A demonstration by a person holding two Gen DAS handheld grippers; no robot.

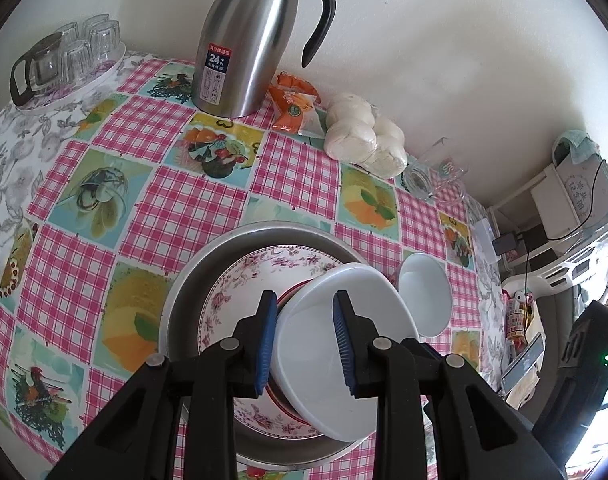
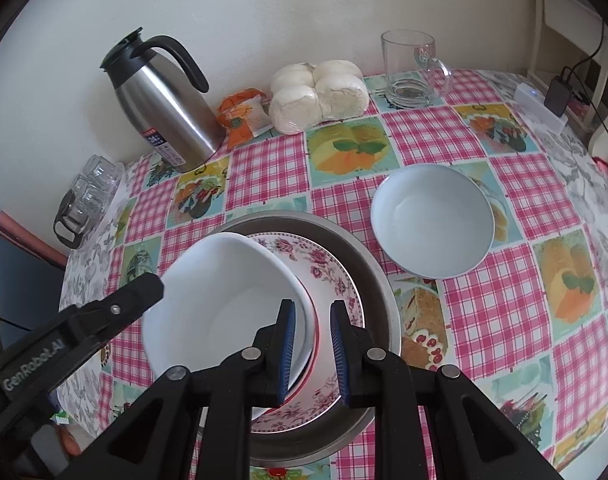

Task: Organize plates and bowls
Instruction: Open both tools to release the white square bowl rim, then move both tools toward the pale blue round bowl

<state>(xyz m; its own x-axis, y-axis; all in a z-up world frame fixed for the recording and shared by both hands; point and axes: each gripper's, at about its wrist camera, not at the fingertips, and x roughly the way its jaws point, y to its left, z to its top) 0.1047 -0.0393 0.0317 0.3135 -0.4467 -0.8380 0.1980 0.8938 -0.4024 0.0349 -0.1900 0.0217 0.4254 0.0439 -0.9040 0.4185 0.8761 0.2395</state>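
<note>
A white bowl (image 1: 324, 360) (image 2: 223, 312) hangs tilted over a floral plate (image 1: 239, 280) (image 2: 332, 272) that lies in a round metal pan (image 1: 207, 264) (image 2: 380, 280). A red-rimmed dish (image 2: 312, 332) shows under the bowl. My left gripper (image 1: 304, 296) is shut on the bowl's wall, one pad outside and one inside; its finger (image 2: 139, 292) meets the bowl's left rim in the right wrist view. My right gripper (image 2: 312, 304) is closed over the bowl's opposite rim, with its left pad inside. A second white bowl (image 1: 424, 292) (image 2: 432, 220) sits upright on the checked tablecloth to the right of the pan.
Along the wall stand a steel thermos jug (image 1: 243, 48) (image 2: 163, 108), an orange snack packet (image 1: 291, 108), bagged buns (image 1: 364, 136) (image 2: 320, 92) and a glass mug (image 2: 412, 68). A tray of upturned glasses (image 1: 75, 48) fills the far left corner. Shelves with chargers (image 1: 524, 236) lie beyond the right edge.
</note>
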